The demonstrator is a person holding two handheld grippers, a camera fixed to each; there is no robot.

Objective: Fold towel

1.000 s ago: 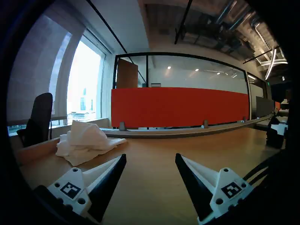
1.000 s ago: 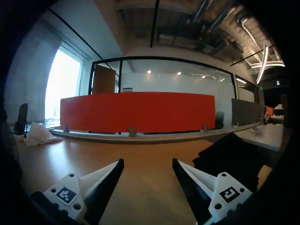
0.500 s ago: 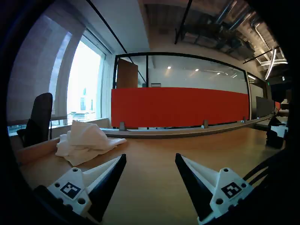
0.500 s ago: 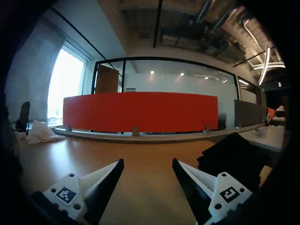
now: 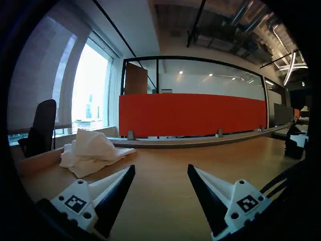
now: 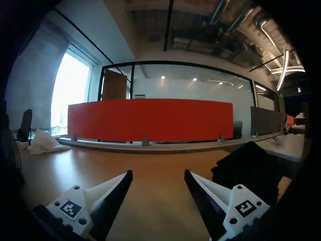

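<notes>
White crumpled cloth towel [image 5: 90, 152] is lying heaped on the wooden table [image 5: 168, 197], the left hand-held gripper [image 5: 160, 166] and right hand-held gripper [image 6: 157, 172] gaping empty, so pinching a loose corner is looking wisest.

A wooden desktop [image 5: 160, 156] stretches ahead of the left gripper [image 5: 160, 166] to a long red partition [image 5: 192, 114], with a glass wall [image 5: 208, 76] and a brown door [image 5: 135, 79] behind it. To that gripper's left, a tall window [image 5: 90, 92] lets in bright daylight beside a black office chair [image 5: 40, 128]. Up and to its right hang exposed ceiling pipes [image 5: 240, 22] and angled strip lights [image 5: 289, 68].

Ahead of the right gripper [image 6: 157, 172], the red partition spans the desk's far edge.
</notes>
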